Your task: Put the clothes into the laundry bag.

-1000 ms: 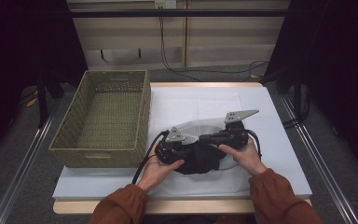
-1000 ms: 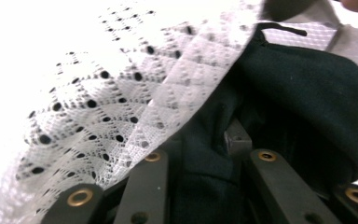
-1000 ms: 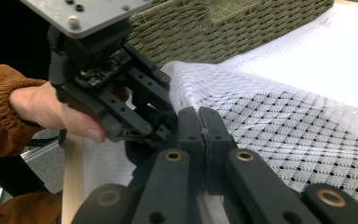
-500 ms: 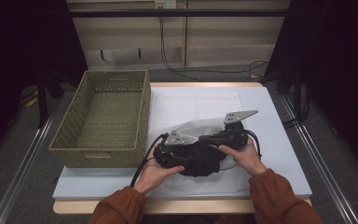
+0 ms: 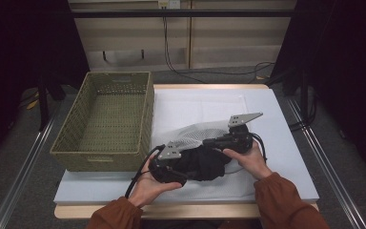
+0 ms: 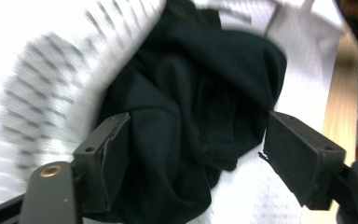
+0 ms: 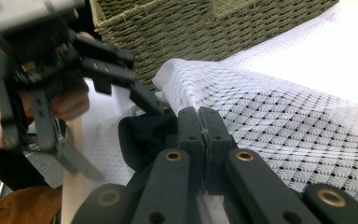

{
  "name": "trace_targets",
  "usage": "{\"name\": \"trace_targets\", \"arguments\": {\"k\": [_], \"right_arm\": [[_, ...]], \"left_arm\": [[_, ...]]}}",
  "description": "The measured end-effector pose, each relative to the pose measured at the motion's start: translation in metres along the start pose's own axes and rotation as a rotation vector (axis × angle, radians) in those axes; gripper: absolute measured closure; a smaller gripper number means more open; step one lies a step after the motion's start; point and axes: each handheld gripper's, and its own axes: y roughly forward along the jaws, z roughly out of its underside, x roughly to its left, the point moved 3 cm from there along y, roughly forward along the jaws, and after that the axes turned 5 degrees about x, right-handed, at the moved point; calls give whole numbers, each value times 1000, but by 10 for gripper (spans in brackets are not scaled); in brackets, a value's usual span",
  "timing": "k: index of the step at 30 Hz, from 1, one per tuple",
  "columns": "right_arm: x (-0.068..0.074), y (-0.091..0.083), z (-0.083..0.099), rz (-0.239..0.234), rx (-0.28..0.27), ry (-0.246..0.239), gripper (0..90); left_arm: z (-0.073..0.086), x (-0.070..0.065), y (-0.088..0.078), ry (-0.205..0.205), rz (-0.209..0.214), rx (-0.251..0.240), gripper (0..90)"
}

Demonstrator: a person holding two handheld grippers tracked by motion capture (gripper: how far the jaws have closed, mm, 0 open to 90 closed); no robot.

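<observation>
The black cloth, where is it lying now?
In the high view the black cloth lies at the table's near edge, on the white mesh bag, right of the wicker basket.

Both forearms, in rust-orange sleeves, come in from the near edge of the high view and angle inward toward each other. The left hand [image 5: 148, 183] lies palm up under its hand-held gripper, the left hand-held gripper [image 5: 167, 168], which lies low and points toward the right one. Its jaws have just been opening and now stand wide apart, the two black pads [image 6: 106, 158] well separated, with dark cloth lying loosely between them. The right hand [image 5: 249, 160] wraps over the right hand-held gripper [image 7: 201, 133], whose jaws are pressed together, pinching a fold of thin material between them. The two grippers sit near each other, tips facing.
</observation>
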Motion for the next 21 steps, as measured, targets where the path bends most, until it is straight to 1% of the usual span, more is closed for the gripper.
{"name": "trace_targets", "arguments": {"k": [1, 2, 3, 4, 5, 6, 7, 9, 10, 12, 13, 14, 15, 16, 18, 19, 20, 21], "right_arm": [[0, 0, 0, -2, 2, 0, 888], [0, 0, 0, -2, 2, 0, 888], [0, 0, 0, 2, -1, -1, 888], [0, 0, 0, -2, 0, 0, 888], [1, -1, 0, -4, -1, -1, 888], [1, -1, 0, -2, 0, -4, 888], [1, -1, 0, -2, 0, -4, 888], [1, -1, 0, 0, 1, -6, 888], [1, 0, 0, -2, 3, -4, 888], [1, 1, -1, 0, 4, -8, 888], [2, 1, -1, -1, 6, -7, 888], [1, 0, -1, 0, 3, -8, 887], [1, 0, -1, 0, 2, -7, 887], [1, 0, -1, 1, 1, -7, 888], [1, -1, -1, 2, 0, -7, 888], [2, -1, -1, 0, 2, -6, 888], [1, 0, -1, -2, 4, -6, 887], [1, 1, 0, -2, 6, -4, 888]], "left_arm": [[2, -2, 6, 3, 15, -1, 226], [3, -4, 10, 12, 17, 27, 218], [4, -5, 13, 36, 13, 48, 207], [5, -6, 17, 42, 16, 43, 200], [5, -6, 19, 38, 21, 57, 197], [4, -7, 22, 32, 32, 57, 186], [4, -7, 23, 53, 31, 64, 176], [3, -9, 24, 47, 27, 60, 158], [4, -11, 26, 66, 22, 69, 147], [6, -12, 29, 68, 19, 79, 148], [7, -12, 30, 75, 10, 95, 157], [8, -12, 33, 64, 14, 89, 168], [8, -11, 36, 75, 8, 88, 174], [8, -11, 36, 85, 0, 101, 200], [6, -10, 36, 75, -18, 105, 267], [6, -7, 34, 91, -30, 124, 318], [6, -6, 35, 80, -27, 101, 368], [5, -4, 34, 76, -16, 107, 395]]}}
